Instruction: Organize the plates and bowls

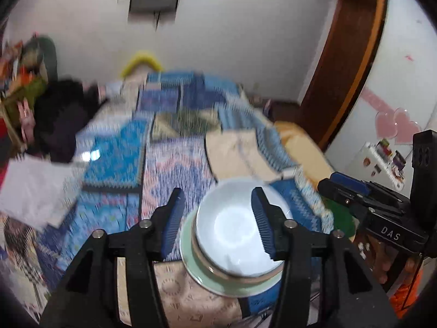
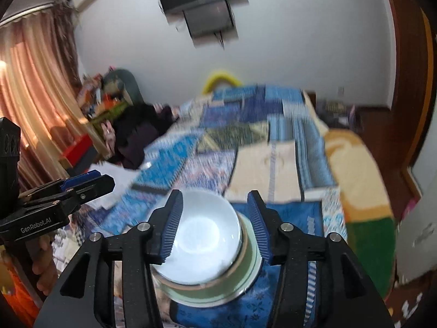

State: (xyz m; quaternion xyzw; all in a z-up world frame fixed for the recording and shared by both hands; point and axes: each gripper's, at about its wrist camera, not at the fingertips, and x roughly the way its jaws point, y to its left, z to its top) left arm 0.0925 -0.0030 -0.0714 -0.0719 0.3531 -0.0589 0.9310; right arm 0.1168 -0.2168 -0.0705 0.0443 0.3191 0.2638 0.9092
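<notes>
A white bowl sits on a stack: a gold-rimmed dish under it and a pale green plate at the bottom. The stack rests on a patterned blue bed cover. My left gripper is open and hangs over the stack, its right finger above the bowl. The right gripper shows at the right edge of the left wrist view. In the right wrist view the bowl and green plate lie under my open right gripper. The left gripper shows at the left.
The bed stretches away to a white wall. Dark clothing and white paper lie at its left. A wooden door frame and a white fridge stand at the right. Curtains hang at the left.
</notes>
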